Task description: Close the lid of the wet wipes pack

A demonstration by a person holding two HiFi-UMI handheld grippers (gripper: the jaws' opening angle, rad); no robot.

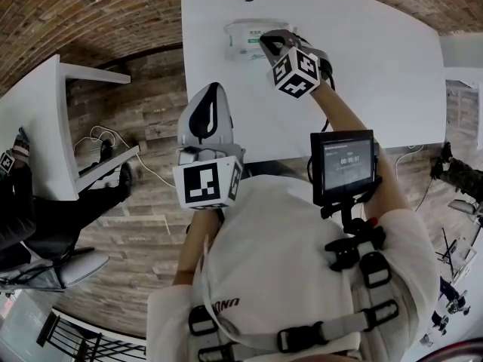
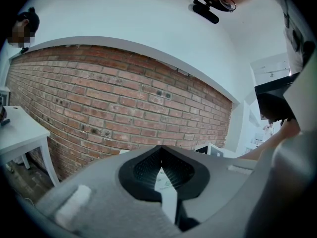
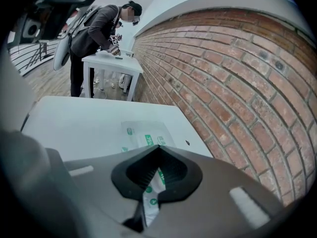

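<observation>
The wet wipes pack (image 1: pixel 243 40) lies flat near the far edge of the white table (image 1: pixel 377 74); it is clear plastic with green print. My right gripper (image 1: pixel 266 41) hovers over the pack's right end, jaws shut and empty. In the right gripper view the pack (image 3: pixel 141 134) lies just beyond and below the shut tips of the right gripper (image 3: pixel 158 148); I cannot tell how its lid stands. My left gripper (image 1: pixel 213 89) is held over the table's near left edge, away from the pack. The left gripper (image 2: pixel 159 148) is shut with nothing in it.
A brick wall (image 3: pixel 237 73) runs behind the table. Another white table (image 1: pixel 41 127) stands to the left with a seated person (image 1: pixel 23 202) by it. A person (image 3: pixel 99 31) bends over a further white table (image 3: pixel 106 61). A small screen (image 1: pixel 343 164) hangs at my chest.
</observation>
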